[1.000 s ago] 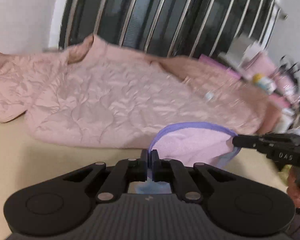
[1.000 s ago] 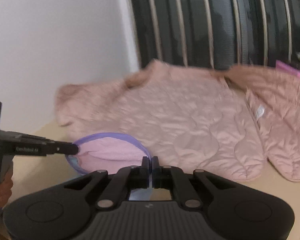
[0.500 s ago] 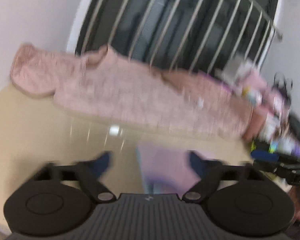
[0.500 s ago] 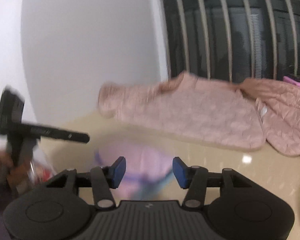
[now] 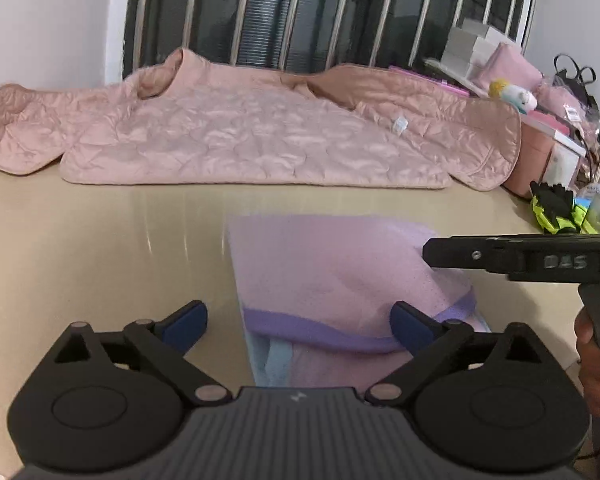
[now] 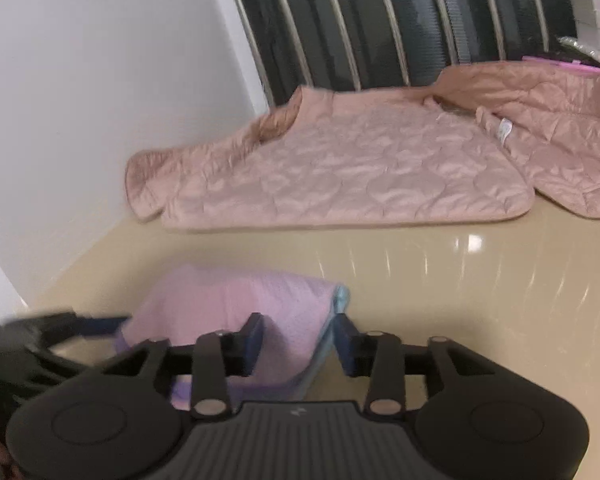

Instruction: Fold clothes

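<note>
A small pink garment [image 5: 332, 264] with a purple band and a light blue layer lies folded on the beige table [image 5: 100, 248]. My left gripper [image 5: 298, 310] stands wide open over its near edge, and neither blue pad presses the cloth. My right gripper [image 6: 298, 320] is partly open, astride the right edge of the folded garment [image 6: 236, 300] with its pads clear of it. From the right, the right gripper [image 5: 428, 256] reaches over the garment in the left wrist view. A pink quilted jacket [image 5: 240, 140] lies spread across the back of the table.
Barred dark windows [image 5: 340, 12] run behind the jacket [image 6: 340, 172], and a white wall [image 6: 80, 120] stands at the left. Boxes, pink packages and a plush toy [image 5: 512, 94] crowd the right end, with yellow-green gloves [image 5: 556, 208] near the table's right edge.
Both grippers were shut on the small garment's purple edge, holding it up. Both have since opened and dropped back, and the garment now lies folded flat on the table.
</note>
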Demonstrator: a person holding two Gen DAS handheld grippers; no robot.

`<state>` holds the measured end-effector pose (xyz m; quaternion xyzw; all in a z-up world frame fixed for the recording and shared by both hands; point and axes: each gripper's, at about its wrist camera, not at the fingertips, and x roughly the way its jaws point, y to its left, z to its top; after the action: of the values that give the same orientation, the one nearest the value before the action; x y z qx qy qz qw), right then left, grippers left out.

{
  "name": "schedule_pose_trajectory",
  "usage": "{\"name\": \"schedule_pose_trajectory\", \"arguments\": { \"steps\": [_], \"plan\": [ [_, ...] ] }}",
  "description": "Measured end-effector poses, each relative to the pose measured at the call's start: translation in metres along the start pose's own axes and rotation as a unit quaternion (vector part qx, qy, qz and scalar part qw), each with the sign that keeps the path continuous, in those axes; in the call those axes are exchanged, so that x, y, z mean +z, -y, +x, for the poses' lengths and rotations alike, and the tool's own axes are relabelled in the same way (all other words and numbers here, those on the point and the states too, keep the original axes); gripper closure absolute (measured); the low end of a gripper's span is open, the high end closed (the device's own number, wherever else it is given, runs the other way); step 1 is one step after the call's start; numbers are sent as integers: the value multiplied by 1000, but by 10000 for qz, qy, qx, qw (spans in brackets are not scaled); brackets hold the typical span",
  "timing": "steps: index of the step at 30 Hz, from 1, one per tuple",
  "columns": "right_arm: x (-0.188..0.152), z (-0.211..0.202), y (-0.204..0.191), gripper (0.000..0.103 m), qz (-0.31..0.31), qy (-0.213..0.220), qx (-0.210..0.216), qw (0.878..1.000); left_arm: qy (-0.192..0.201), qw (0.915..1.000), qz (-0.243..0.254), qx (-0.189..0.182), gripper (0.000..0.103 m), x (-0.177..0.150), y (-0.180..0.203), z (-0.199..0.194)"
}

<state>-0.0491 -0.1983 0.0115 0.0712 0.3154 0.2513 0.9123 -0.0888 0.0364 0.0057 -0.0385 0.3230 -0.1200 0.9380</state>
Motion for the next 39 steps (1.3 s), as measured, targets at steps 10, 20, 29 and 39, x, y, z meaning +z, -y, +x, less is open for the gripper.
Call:
{"name": "schedule_pose_trajectory", "arguments": {
  "steps": [10,20,29,39],
  "plan": [
    [-18,12,-10,41,-210,62,-50,9997,401,9981,475,26,1,-26,25,-8],
    [-37,-4,-35,86,-796,124,-106,9967,376,9924,1065,-486,59,-33,52,-19],
    [-21,-24,-52,93,-1060,578,-332,9921,744,9862,1334,-631,80,3,49,-32],
    [49,-41,-58,93,-1540,1493,-949,9721,1509,9642,1999,-873,80,80,63,-27]
  ]
}}
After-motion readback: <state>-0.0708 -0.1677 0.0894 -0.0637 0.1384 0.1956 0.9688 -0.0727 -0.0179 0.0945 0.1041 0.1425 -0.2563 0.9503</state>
